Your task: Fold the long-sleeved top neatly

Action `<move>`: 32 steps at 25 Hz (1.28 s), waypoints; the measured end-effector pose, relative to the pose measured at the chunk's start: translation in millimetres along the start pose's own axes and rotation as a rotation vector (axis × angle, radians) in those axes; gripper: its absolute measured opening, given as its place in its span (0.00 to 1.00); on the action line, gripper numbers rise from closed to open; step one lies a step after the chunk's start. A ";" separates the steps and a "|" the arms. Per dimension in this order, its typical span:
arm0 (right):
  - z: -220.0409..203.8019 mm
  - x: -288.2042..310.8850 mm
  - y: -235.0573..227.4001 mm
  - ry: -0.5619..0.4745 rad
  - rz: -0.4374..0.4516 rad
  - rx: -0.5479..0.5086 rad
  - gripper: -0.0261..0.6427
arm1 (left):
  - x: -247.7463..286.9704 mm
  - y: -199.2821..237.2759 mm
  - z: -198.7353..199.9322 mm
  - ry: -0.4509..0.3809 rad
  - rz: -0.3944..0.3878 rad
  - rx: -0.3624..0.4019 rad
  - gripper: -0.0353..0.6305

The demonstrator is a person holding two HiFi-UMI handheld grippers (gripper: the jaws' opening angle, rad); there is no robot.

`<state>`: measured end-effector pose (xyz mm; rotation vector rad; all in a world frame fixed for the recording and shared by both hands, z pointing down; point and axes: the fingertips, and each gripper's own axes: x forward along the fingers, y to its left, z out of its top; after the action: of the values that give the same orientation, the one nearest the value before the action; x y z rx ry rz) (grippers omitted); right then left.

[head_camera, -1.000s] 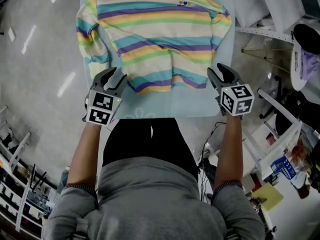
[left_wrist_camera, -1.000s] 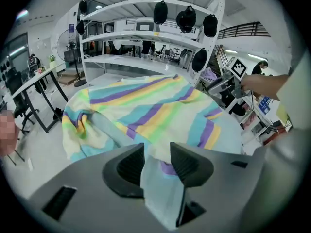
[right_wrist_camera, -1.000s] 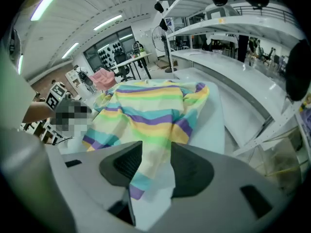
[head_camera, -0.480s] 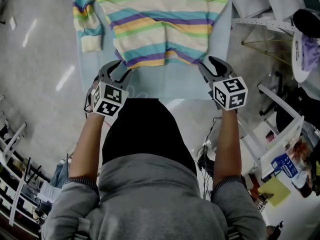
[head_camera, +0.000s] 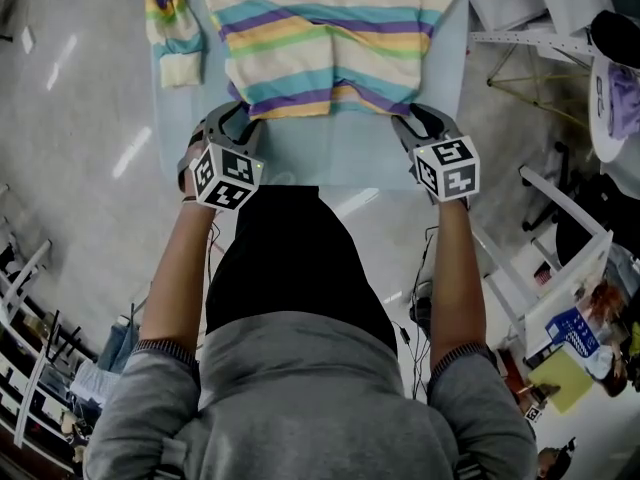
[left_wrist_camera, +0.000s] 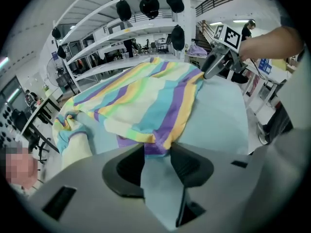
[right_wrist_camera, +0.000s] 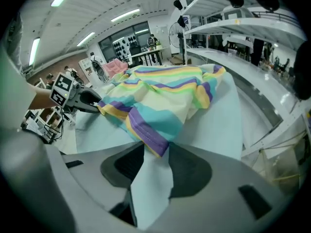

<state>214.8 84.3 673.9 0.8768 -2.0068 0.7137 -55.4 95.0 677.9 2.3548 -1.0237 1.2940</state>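
Left gripper, right gripper straddle the top hem corners, jaws apart, right's just closing; next pinch both, fold.

Noted a table covered in pale blue, bare along the near edge; on the far part, a striped top spread flat, left sleeve bunched up.

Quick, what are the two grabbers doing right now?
Left gripper: open, a hem corner of the striped top between its jaws, not pinched.
Right gripper: open, jaws have just been closing, the other hem corner between them.
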 end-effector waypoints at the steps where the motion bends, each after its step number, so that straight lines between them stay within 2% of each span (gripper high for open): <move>1: 1.0 1.8 -0.6 -0.004 -0.004 -0.005 0.28 | 0.5 2.9 0.9 -0.012 0.008 -0.003 0.33; 3: 5.3 1.6 -2.8 -0.020 -0.022 -0.016 0.20 | -2.0 11.1 5.5 -0.050 0.029 -0.039 0.13; 5: 10.6 -4.5 -5.1 -0.046 -0.044 -0.016 0.09 | -9.9 19.0 11.4 -0.091 0.039 -0.105 0.11; 10: 17.9 -23.0 -2.2 -0.089 -0.061 -0.004 0.07 | -45.7 39.6 15.2 -0.172 0.029 -0.306 0.09; 16: 20.7 -50.0 16.6 -0.126 -0.066 -0.036 0.07 | -98.5 59.7 -8.3 -0.184 0.076 -0.419 0.09; 23: 13.0 -68.1 53.5 -0.120 -0.066 -0.109 0.07 | -134.5 76.3 -47.4 -0.160 0.140 -0.482 0.09; 27: -3.4 -62.6 77.3 -0.075 -0.077 -0.143 0.07 | -136.0 69.9 -76.8 -0.121 0.121 -0.485 0.09; 32: -24.4 -52.8 89.8 -0.046 -0.112 -0.128 0.08 | -127.8 64.2 -99.3 -0.103 0.093 -0.461 0.09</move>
<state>178.0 172.9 626.6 0.9293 -2.0023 0.5006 -207.5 159.8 623.3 2.0546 -1.3130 0.8522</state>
